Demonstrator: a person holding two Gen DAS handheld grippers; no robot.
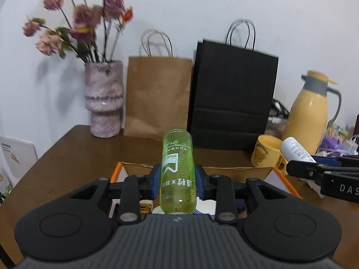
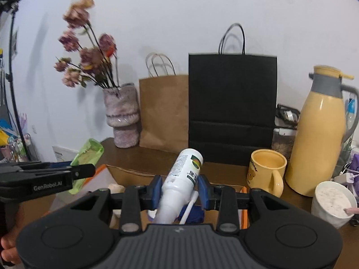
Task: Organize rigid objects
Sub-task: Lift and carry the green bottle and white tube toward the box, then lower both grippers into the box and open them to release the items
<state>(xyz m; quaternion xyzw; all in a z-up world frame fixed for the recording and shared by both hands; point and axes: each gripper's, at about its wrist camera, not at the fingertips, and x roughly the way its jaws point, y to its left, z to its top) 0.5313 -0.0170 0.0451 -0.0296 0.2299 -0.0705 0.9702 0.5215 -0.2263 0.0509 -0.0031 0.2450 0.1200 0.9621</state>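
Both grippers hold bottles: left gripper [image 1: 178, 185] clamps the green bottle [image 1: 177, 174], right gripper [image 2: 179, 190] the tilted white bottle [image 2: 181, 181], which may slip.

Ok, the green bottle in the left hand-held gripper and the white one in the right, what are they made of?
The green bottle looks like clear tinted plastic: the print on its far side shows through, and it has a glossy highlight. The white bottle seems to be opaque plastic with a smooth, slightly shiny skin and a printed label. Either could be glass; the look cannot rule it out.
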